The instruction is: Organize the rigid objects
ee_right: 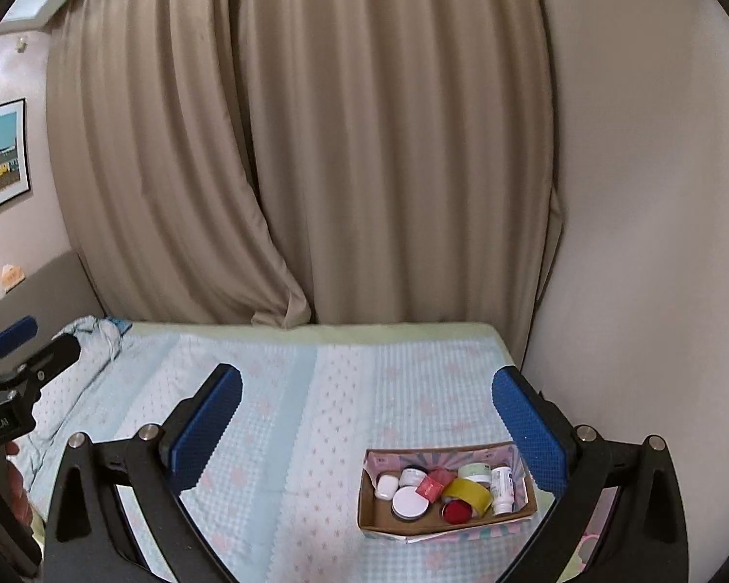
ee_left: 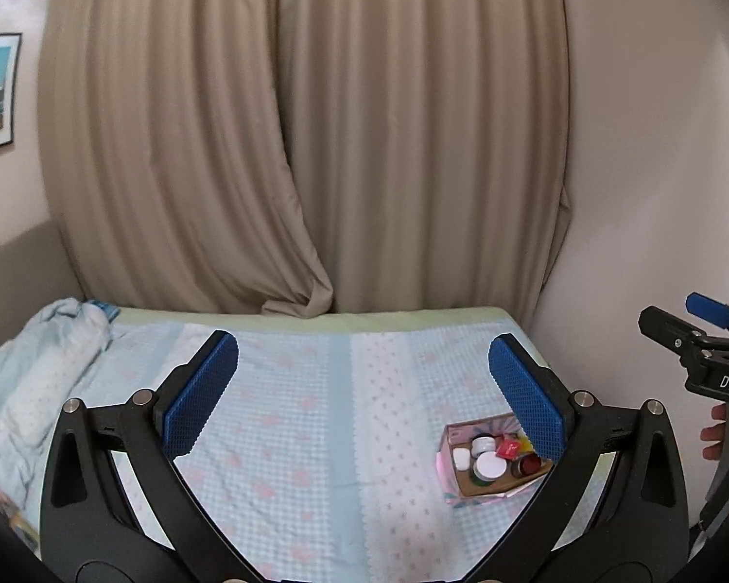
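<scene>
A small open cardboard box (ee_right: pixel 379 522) sits on the bed at the lower right; it also shows in the left wrist view (ee_left: pixel 444 478). It holds several small items: white jars (ee_right: pixel 409 501), a red packet (ee_right: pixel 430 487), a yellow tape roll (ee_right: pixel 467 490), a red lid (ee_right: pixel 456 511) and a white bottle (ee_right: pixel 501 483). My left gripper (ee_left: pixel 363 388) is open and empty, held above the bed left of the box. My right gripper (ee_right: pixel 367 425) is open and empty above the box.
The bed (ee_right: pixel 291 388) has a light blue and pink patterned sheet. A crumpled blanket (ee_left: pixel 39 364) lies at its left end. Beige curtains (ee_left: pixel 306 145) hang behind the bed and a white wall (ee_right: pixel 646 243) stands on the right.
</scene>
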Available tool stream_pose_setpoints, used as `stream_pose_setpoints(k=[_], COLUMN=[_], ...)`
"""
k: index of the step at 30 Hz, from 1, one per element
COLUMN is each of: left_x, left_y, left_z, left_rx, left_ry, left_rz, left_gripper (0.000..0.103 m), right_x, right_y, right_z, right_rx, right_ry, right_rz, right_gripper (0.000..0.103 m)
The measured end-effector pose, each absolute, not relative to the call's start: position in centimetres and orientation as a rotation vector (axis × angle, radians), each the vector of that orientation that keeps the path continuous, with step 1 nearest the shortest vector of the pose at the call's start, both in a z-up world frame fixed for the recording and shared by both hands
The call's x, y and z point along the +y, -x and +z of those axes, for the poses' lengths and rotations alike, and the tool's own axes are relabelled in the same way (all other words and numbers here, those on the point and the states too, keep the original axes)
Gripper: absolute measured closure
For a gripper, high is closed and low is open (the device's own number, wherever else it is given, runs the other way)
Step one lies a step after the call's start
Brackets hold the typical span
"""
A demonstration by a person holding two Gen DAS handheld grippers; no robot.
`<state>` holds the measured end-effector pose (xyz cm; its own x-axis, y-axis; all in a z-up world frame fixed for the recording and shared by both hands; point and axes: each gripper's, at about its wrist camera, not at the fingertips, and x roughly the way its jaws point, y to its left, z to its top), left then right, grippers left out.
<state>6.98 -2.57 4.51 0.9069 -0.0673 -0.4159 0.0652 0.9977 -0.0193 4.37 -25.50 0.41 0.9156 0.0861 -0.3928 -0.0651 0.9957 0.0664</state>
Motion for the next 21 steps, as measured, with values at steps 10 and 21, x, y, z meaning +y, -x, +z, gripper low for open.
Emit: stream_pose_setpoints(k=[10,21], left_x=[-2.2,-2.6], left_y=[-4.2,-3.9], left_z=[4.3,4.4], left_rx=[0.394,0.399], left_ry=[0.003,-0.006], left_rz=[-0.072,-0.079], left_gripper=[0.0,0.0], right_x=[-24.0,-23.7], right_y=[-2.0,-1.6], right_z=[0.7,0.9], right_rx=[0.355,0.34], right_ry=[-0.017,-0.017], right_rz=[0.057,0.034], right_gripper=[0.0,0.0])
